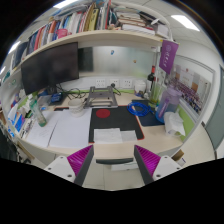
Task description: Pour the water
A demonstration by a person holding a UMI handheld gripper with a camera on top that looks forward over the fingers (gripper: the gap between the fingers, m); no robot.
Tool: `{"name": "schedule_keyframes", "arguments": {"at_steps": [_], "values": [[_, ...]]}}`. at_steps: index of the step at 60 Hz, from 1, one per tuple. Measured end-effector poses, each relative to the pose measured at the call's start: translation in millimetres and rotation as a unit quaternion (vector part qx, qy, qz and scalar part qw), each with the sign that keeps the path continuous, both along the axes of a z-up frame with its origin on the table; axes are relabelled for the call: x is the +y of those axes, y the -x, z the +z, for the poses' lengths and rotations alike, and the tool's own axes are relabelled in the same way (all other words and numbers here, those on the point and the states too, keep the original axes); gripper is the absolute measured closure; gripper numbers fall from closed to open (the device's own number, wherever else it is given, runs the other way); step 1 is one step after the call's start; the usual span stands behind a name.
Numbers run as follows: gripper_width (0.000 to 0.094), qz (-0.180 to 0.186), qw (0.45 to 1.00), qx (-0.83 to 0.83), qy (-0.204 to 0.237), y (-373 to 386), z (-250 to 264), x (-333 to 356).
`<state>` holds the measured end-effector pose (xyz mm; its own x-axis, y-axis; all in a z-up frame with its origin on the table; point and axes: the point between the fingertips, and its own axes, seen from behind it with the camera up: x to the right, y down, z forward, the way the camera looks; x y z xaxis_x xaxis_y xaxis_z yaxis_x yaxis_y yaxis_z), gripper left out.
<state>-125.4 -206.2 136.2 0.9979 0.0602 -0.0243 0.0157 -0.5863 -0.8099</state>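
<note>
My gripper [113, 162] is open and empty, its magenta pads [82, 160] wide apart above the near edge of a pale desk [70, 130]. Nothing stands between the fingers. Well beyond them, at the desk's right side, stand a dark bottle [151, 82], a clear container [168, 100] and a white cup-like thing [175, 123]. A small clear glass-like thing [42, 115] stands at the left. I cannot tell whether any of them holds water.
A black mat [110, 128] with a small red thing [104, 115] lies mid-desk, a blue tray [145, 112] to its right. A dark monitor [50, 68] stands at the back left under a shelf of books [90, 20]. A purple poster [168, 55] hangs at the right.
</note>
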Motion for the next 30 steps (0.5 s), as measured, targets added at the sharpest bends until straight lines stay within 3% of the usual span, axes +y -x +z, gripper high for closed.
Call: {"name": "schedule_keyframes", "arguments": {"at_steps": [15, 30], "values": [[0.0092, 0.038, 0.999, -0.002, 0.017, 76, -19, 2], [0.0089, 0.122, 0.992, 0.026, -0.009, 265, -37, 15]]}}
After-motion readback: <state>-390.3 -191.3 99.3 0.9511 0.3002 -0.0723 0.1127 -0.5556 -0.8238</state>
